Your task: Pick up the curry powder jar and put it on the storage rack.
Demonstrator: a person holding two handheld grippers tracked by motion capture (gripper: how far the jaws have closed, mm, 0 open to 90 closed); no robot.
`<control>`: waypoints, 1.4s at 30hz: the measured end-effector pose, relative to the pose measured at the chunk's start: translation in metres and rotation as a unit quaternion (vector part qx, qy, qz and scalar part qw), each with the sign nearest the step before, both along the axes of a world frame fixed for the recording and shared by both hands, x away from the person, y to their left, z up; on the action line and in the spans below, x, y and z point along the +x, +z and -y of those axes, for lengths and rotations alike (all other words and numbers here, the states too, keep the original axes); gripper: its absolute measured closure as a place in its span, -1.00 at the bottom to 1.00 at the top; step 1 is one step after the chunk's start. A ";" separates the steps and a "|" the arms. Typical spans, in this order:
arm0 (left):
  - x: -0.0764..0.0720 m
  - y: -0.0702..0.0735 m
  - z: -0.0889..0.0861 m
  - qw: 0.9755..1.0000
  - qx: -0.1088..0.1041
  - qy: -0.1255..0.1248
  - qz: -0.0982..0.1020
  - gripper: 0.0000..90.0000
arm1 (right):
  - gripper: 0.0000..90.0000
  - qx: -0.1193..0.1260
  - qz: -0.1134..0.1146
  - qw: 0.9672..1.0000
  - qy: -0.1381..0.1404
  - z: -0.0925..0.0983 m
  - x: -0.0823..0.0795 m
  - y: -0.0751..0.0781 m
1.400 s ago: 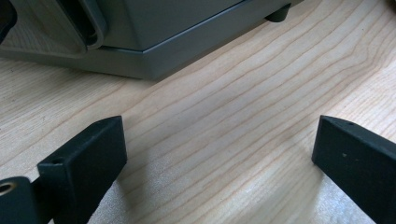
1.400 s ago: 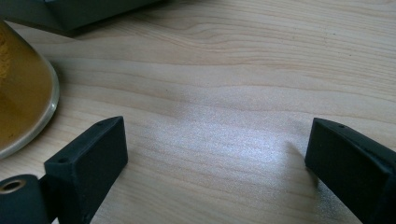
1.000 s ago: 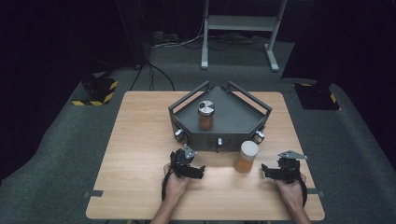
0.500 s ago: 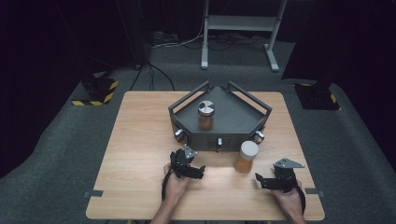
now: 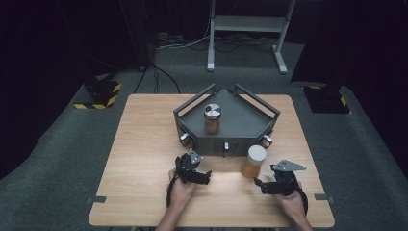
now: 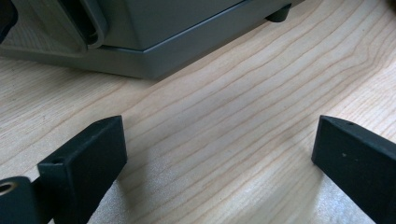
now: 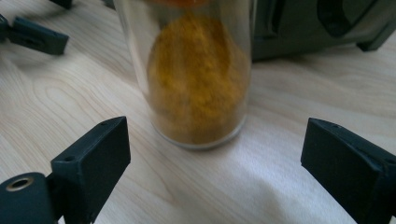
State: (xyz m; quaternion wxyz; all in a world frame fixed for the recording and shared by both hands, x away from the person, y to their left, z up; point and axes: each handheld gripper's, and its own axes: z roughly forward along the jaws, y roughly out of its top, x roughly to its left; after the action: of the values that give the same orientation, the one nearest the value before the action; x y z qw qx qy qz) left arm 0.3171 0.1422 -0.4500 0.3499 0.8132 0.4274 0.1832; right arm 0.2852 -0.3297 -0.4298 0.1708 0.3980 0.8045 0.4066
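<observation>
There are no words, numbers or signs to read anywhere. The jar [image 7: 198, 74] right in front of the right claw [image 7: 212, 154] has no label on it.

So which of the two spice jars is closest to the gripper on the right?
The white-lidded jar, standing on the table just ahead of the right gripper. The silver-lidded jar sits farther back, inside the grey tray.

Dark room, grey carpet floor [image 5: 72, 159], wooden table [image 5: 144, 144], metal stand [image 5: 245, 29] behind
</observation>
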 end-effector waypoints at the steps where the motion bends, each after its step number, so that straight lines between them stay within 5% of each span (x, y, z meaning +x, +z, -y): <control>1: 0.000 0.000 0.000 1.000 0.001 0.000 0.001 -0.93 | -0.81 0.003 0.001 1.000 0.001 0.000 0.001 0.001; 15: 0.000 0.000 0.000 1.000 0.001 0.000 0.001 -0.93 | -0.76 0.017 0.023 0.999 0.018 -0.010 0.014 0.013; 42: 0.000 0.000 0.000 1.000 -0.001 0.001 0.001 -0.92 | -0.57 0.044 0.039 0.998 0.016 -0.022 0.027 0.008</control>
State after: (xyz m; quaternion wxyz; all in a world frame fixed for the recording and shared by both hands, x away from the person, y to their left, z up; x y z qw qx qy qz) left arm 0.3167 0.1422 -0.4502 0.3506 0.8126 0.4278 0.1837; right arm 0.3122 -0.3075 -0.4219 0.1780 0.3756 0.7851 0.4592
